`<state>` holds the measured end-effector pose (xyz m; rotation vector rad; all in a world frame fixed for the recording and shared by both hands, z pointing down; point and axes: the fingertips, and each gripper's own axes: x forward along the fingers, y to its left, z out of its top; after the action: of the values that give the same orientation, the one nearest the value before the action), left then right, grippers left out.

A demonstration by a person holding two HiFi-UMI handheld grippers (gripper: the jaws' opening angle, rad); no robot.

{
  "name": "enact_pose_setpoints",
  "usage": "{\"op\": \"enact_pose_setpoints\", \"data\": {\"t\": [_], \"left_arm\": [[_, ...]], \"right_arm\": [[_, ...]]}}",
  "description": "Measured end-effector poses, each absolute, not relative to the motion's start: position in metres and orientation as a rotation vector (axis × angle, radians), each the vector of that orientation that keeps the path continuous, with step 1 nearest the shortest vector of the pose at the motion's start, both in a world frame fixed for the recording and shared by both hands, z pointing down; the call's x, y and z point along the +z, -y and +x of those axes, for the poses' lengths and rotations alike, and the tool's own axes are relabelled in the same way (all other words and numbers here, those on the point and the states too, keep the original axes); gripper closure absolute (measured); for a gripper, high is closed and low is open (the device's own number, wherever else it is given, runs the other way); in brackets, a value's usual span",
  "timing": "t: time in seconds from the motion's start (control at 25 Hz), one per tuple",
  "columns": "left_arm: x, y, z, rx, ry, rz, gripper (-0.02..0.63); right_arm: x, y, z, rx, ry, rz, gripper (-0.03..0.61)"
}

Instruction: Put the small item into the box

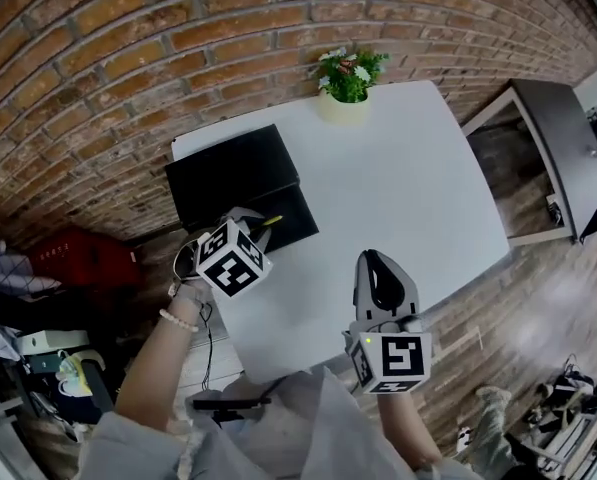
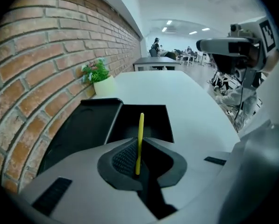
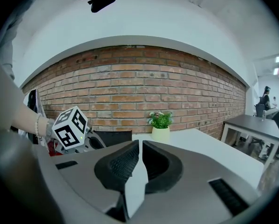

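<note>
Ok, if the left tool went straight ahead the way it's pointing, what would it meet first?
Probably the open black box: the left tool, shut on a yellow stick, points toward its tray just ahead. Depth is hard to judge, though.

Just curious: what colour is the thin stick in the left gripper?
Yellow. The stick shows best in the left gripper view.
</note>
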<state>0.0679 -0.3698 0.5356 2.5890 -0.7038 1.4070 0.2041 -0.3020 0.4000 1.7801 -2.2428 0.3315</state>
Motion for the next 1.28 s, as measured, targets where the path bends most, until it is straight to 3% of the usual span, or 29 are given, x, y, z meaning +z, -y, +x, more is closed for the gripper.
{"op": "enact_pose_setpoints", "data": {"t": [0.28, 0.72, 1.28], "left_arm": [[0.574, 0.373, 0.072, 1.647, 0.574, 2.498, 0.574], [0.577, 0.371, 0.072, 1.626, 0.602, 2.491, 0.572], [0.42, 0.349, 0.038, 0.853, 1.158, 2.746, 0.595]], "right_arm": [[0.406, 0.299, 0.208, 0.376, 2.252, 1.781, 0.525], [0.413, 0.292, 0.207, 0.393, 2.251, 1.753, 0.525], [0.365, 0.283, 0.173, 0.26, 2.372, 1.689, 0.525]]}}
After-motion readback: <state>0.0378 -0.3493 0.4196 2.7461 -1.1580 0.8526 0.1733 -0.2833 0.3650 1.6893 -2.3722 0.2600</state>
